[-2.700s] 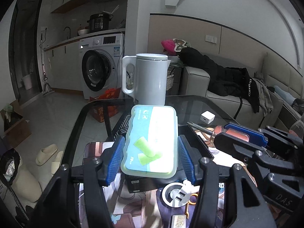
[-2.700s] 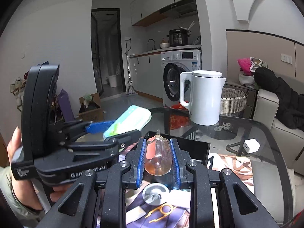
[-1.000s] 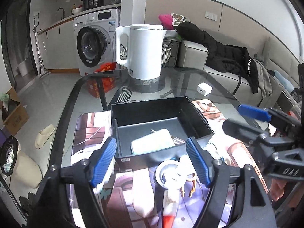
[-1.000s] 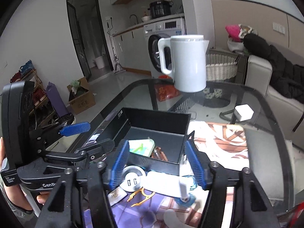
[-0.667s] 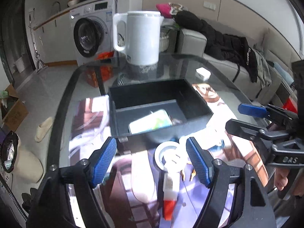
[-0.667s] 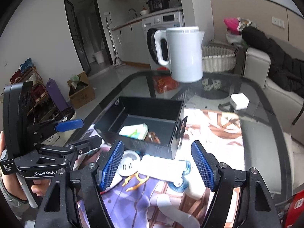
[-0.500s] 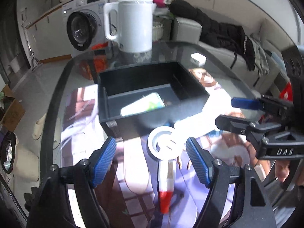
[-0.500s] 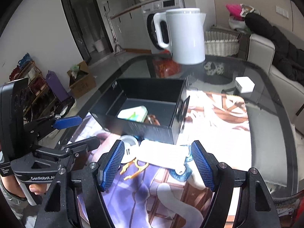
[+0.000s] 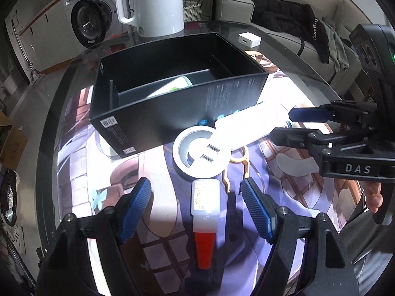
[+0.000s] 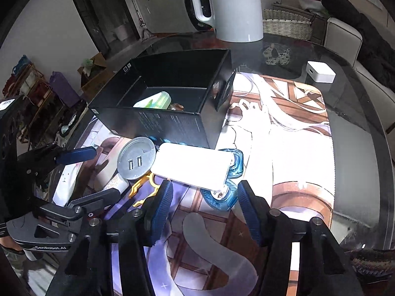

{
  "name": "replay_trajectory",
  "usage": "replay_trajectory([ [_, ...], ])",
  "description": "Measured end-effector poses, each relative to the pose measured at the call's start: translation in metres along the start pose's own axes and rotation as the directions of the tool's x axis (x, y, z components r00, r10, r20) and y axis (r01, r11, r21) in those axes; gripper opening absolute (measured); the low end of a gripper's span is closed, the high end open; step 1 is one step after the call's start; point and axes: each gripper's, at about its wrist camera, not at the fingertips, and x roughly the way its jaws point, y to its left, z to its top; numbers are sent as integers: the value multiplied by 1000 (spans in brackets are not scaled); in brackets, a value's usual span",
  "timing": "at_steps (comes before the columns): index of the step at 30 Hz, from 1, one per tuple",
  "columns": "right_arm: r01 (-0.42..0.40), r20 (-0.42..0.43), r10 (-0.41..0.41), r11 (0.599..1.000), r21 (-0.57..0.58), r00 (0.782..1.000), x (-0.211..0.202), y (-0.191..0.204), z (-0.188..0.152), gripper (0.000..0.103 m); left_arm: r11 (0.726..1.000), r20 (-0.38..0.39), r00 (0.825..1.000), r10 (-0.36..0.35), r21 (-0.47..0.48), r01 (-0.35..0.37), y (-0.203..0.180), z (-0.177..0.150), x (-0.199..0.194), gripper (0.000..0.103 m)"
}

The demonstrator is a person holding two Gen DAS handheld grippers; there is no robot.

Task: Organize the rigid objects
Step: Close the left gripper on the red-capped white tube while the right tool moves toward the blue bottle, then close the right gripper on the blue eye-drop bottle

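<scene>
A black box (image 9: 177,108) (image 10: 158,120) stands on the printed mat and holds a green-and-white case (image 10: 153,101) (image 9: 170,87) and a screwdriver handle (image 10: 176,106). In front of it lie a round silver USB socket (image 9: 200,153) (image 10: 136,157), a white power bank (image 10: 192,165) (image 9: 249,125) on a blue piece (image 10: 223,197), an orange clip (image 10: 145,185) and a white tube with a red cap (image 9: 205,219). My left gripper (image 9: 196,207) is open, straddling the tube. My right gripper (image 10: 203,202) is open, just before the power bank.
A white kettle (image 9: 150,5) (image 10: 232,7) stands behind the box on the glass table (image 10: 358,123). A small white charger cube (image 10: 320,71) (image 9: 249,39) lies at the back right. A sofa with dark clothes and a washing machine lie beyond.
Both grippers let go of the case and the screwdriver into the box, opened, pulled back and dropped low toward the objects in front of it.
</scene>
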Motion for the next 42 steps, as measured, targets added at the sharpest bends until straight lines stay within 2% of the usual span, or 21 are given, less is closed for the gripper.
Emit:
replay_trajectory([
  [6, 16, -14, -16, 1000, -14, 1000, 15, -3, 2, 55, 1000, -18, 1000, 3, 9, -3, 1, -3, 2, 76],
  [8, 0, -25, 0, 1000, -6, 1000, 18, -3, 2, 54, 1000, -17, 1000, 1, 5, -1, 2, -3, 2, 76],
  [10, -16, -54, 15, 1000, -25, 998, 22, 2, -1, 47, 1000, -16, 1000, 4, 2, -4, 4, -3, 1, 76],
  [13, -39, -78, 34, 997, -60, 996, 21, 14, -8, 47, 1000, -18, 1000, 4, -3, -4, 6, -4, 1, 76],
  [17, -128, -109, 119, 989, -76, 987, 19, 31, -16, 46, 1000, -25, 1000, 10, -2, -10, 8, -5, 1, 76],
  [18, -129, -112, 119, 988, -85, 987, 19, 36, -17, 43, 1000, -28, 1000, 8, -4, -8, 8, -5, 2, 76],
  [22, -130, -107, 120, 988, -88, 987, 17, 38, -15, 43, 1000, -29, 1000, 6, -3, -6, 9, -4, 1, 76],
  [28, -103, -68, 100, 993, -49, 993, 8, 17, -5, 43, 1000, -51, 999, 3, 0, -3, 9, -4, 4, 73],
  [30, -96, -68, 92, 994, -45, 993, 10, 14, -4, 43, 1000, -75, 997, -4, 9, 4, 7, -5, 9, 59],
  [34, -91, -73, 88, 995, -42, 993, 14, 15, -4, 43, 999, -90, 996, 16, 38, -12, 2, -7, 12, 44],
  [36, -87, -65, 84, 995, -44, 994, 13, 15, -2, 43, 999, -91, 996, 13, 36, -10, 3, -7, 10, 27],
  [42, -119, -80, 118, 993, -8, 990, 20, 16, -6, 43, 999, -88, 995, 39, 23, -37, 8, -7, 10, 20],
])
